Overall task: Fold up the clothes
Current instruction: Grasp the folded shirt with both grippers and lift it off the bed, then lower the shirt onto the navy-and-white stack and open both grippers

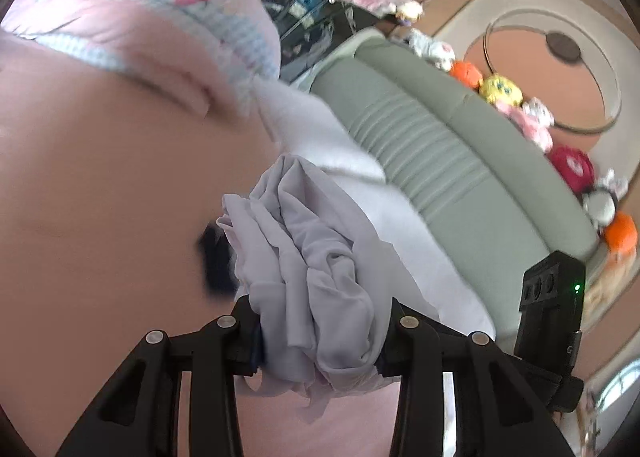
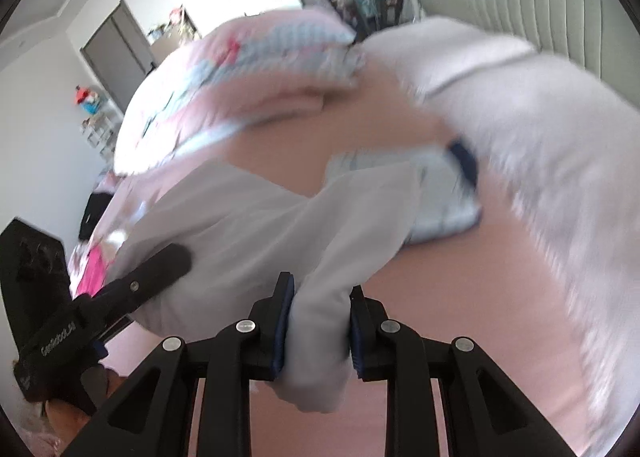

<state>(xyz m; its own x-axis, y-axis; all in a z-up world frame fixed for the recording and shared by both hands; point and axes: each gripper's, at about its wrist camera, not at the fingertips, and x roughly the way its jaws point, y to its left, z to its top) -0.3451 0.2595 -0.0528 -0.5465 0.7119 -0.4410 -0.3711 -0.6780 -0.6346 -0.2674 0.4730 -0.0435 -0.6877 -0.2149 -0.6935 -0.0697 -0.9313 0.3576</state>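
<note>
Left tool [image 2: 160, 269] reads "GenRobot.AI" (blurred).

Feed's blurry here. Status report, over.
Left hand-held gripper shut on bunched pale lavender garment. Right hand-held gripper shut on same garment. Folded striped cloth lies ahead on pink bedsheet.

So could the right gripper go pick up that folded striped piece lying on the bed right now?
Probably not as things stand. The right gripper is already shut on the pale garment, so its jaws are full. That cloth also hangs across the way to the folded striped piece on the pink bedsheet.
</note>
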